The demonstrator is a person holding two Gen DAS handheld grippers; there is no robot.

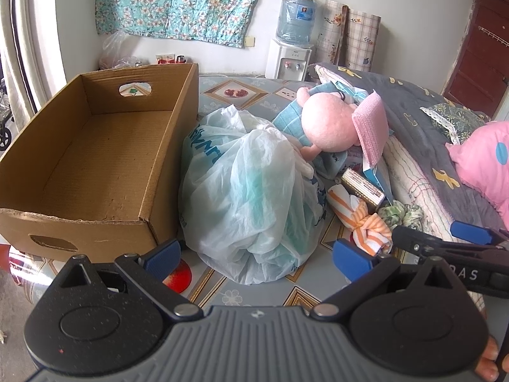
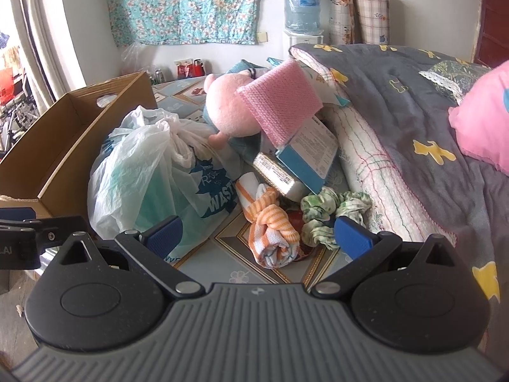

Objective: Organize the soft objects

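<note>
Both grippers hang with fingers spread wide and nothing between them, low over the near edge of a patterned bed.

From the left wrist view, the left gripper point(image 1: 256, 256) points at a white plastic bag point(image 1: 245, 197) stuffed with something pale green, which lies just beside the cardboard box point(image 1: 95, 219). That box stands empty with its open top up and its long wall touching the bag — likely set there as the place for the soft things. Behind the bag a pink plush toy point(image 1: 327, 124) leans on a blue cloth, a pink mesh sponge point(image 1: 370, 127) propped against it. The right gripper point(image 1: 445, 238) shows at the right edge, near the orange striped cloth point(image 1: 366, 222).

From the right wrist view, the right gripper point(image 2: 257, 235) frames that knotted orange striped cloth point(image 2: 273, 232), with a green floral scrunchie point(image 2: 321, 213) touching it on the right. A blue-and-white carton point(image 2: 310, 159) leans over both, resting against a folded grey quilt point(image 2: 397, 102). The spread suits a grab at the cloth — probably the first pick.
</note>
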